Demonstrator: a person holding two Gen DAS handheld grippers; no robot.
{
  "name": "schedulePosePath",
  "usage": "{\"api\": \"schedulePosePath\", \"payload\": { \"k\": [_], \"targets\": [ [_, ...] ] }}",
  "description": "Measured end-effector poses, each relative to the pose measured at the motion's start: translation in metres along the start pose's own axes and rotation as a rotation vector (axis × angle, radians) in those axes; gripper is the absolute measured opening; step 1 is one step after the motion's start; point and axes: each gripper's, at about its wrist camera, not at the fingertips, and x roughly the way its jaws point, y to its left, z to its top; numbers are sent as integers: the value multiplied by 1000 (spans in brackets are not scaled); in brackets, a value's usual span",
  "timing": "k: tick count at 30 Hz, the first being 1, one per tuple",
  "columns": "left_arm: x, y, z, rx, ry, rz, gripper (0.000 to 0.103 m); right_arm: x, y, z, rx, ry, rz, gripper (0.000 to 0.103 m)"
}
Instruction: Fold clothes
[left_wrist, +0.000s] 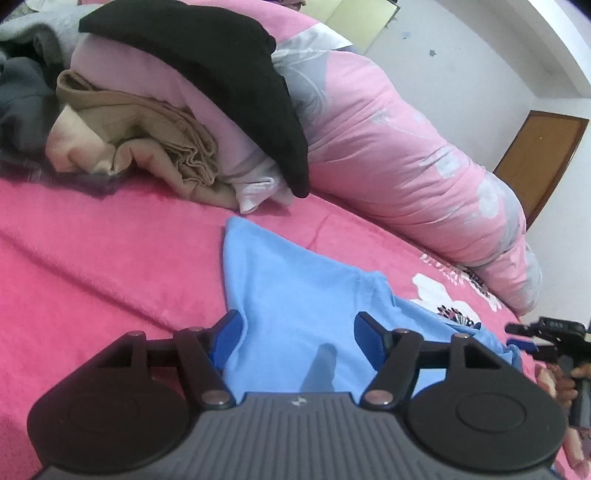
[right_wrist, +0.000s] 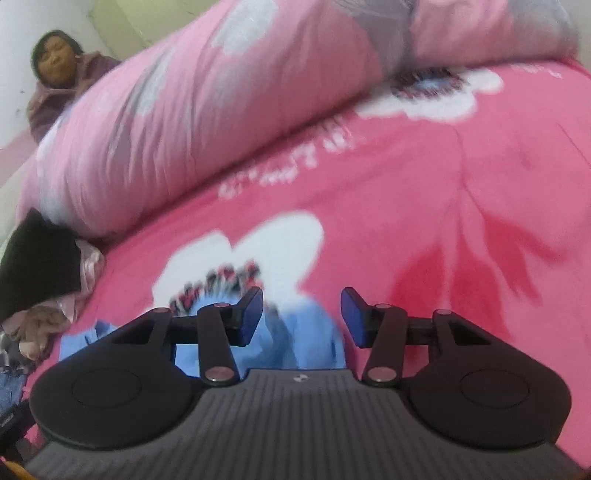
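Blue garment (left_wrist: 295, 306) flat on pink bedspread (left_wrist: 92, 251) near clothes pile (left_wrist: 177, 110), under L gripper (left_wrist: 297, 338) & R gripper (right_wrist: 301, 317), both w/ jaws released, gripping nothing.

Left gripper (left_wrist: 297, 334), right gripper (right_wrist: 302, 317): jaws apart, angled down.

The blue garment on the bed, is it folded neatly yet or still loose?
Still loose: the blue garment lies rumpled and uneven on the pink blanket, with no squared edges.
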Motion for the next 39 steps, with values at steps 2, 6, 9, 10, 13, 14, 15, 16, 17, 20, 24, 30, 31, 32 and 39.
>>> {"api": "schedulePosePath", "payload": {
  "k": [2, 6, 9, 10, 13, 14, 15, 16, 17, 20, 24, 30, 31, 32, 39],
  "targets": [
    [1, -1, -1, 8, -1, 2, 69, 12, 9, 9, -121, 9, 29, 50],
    [2, -2, -2, 19, -1, 5, 71, 41, 31, 2, -343, 122, 58, 56],
    [1, -2, -2, 22, -2, 6, 71, 45, 40, -5, -393, 125, 62, 51],
    [1, -2, -2, 22, -2, 6, 71, 44, 41, -5, -392, 124, 85, 40],
    [1, -2, -2, 23, -3, 6, 71, 44, 54, -9, -453, 156, 93, 29],
    [1, -2, -3, 23, -3, 5, 71, 43, 59, -10, -483, 164, 91, 27],
    [1, -2, -3, 22, -3, 5, 71, 42, 63, -11, -514, 171, 89, 27],
    [1, -2, -3, 22, -3, 5, 71, 42, 67, -12, -532, 180, 92, 26],
    [1, -2, -3, 22, -3, 6, 71, 41, 69, -11, -536, 189, 103, 26],
    [1, -3, -3, 22, -3, 6, 71, 41, 75, -15, -564, 212, 117, 26],
    [2, -3, -4, 22, -4, 5, 71, 40, 84, -21, -620, 184, 93, 5],
    [3, -3, -4, 27, -3, 6, 71, 20, 93, -24, -676, -61, -4, 3],
    [3, -3, -4, 27, -3, 7, 71, 21, 93, -27, -689, -82, -32, 3],
    [3, -3, -4, 28, -2, 8, 71, 23, 93, -30, -702, -98, -63, 3],
    [3, -3, -5, 33, -2, 13, 71, 63, 88, -46, -708, -84, -210, 5]
  ]
}}
